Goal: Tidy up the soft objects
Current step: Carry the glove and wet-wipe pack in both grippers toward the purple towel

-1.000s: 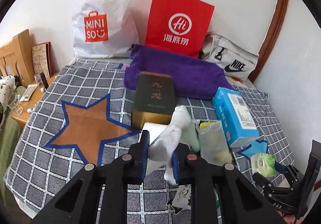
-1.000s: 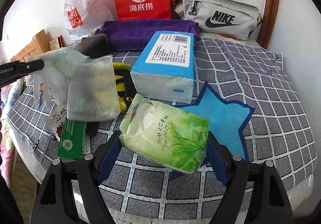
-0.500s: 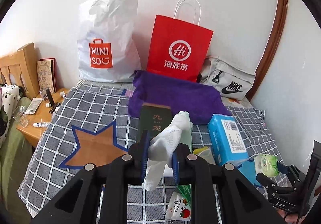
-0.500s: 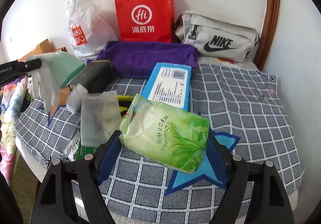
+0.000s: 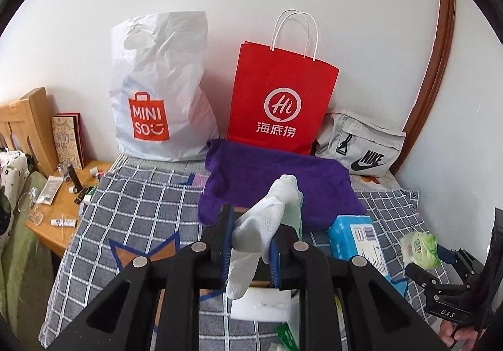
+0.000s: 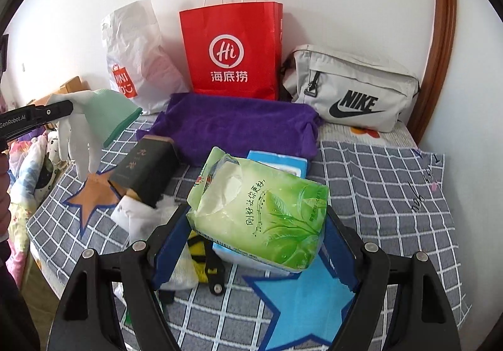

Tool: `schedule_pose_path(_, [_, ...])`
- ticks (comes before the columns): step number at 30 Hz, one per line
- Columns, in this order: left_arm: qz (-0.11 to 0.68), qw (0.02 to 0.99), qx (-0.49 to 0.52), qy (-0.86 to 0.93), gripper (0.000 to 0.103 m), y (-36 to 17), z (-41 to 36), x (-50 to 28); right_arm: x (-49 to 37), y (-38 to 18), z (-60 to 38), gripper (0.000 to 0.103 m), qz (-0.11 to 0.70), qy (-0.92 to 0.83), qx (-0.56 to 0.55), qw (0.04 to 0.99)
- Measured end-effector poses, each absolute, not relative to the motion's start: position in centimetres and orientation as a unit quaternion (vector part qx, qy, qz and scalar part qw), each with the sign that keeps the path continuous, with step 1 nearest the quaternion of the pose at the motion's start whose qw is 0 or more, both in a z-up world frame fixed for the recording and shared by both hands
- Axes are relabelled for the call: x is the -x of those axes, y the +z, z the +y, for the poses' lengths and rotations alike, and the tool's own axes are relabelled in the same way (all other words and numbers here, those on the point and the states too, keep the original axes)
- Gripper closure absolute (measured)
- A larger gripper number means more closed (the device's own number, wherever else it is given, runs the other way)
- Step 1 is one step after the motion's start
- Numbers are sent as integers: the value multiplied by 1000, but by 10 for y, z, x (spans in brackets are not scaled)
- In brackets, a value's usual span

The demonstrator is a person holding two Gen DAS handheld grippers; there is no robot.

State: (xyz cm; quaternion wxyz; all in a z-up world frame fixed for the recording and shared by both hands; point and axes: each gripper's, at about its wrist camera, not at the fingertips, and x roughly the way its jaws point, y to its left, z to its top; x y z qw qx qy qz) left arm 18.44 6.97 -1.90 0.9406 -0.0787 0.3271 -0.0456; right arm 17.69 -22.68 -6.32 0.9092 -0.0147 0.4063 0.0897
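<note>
My left gripper (image 5: 251, 241) is shut on a white glove with a pale green cuff (image 5: 261, 222); its fingers dangle below the pads, above the bed. From the right wrist view the same glove (image 6: 91, 121) hangs at the far left from the left gripper (image 6: 47, 113). A green tissue pack (image 6: 261, 215) sits squeezed between the blue pads of my right gripper (image 6: 254, 244), lifted off the checked blanket (image 6: 393, 187). The left wrist view shows that pack (image 5: 421, 248) at the right edge.
A purple towel (image 6: 239, 124) lies at the back before a red paper bag (image 6: 232, 52), a white Miniso bag (image 5: 160, 99) and a grey Nike pouch (image 6: 352, 90). A dark box (image 6: 147, 171), a blue tissue pack (image 5: 355, 237) and a mesh pouch (image 6: 185, 269) lie below. Left is a bedside table (image 5: 56, 209).
Both grippers have risen above the bed with the glove and the tissue pack still held. The items on the blanket now sit lower and smaller, and more wall shows.
</note>
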Motion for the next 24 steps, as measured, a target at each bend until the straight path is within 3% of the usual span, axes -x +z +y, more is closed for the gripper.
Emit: schedule_pose_path(24, [356,932,54,-48,84,-34,45,-339,-345,-83,-215,23,407,103,8,908])
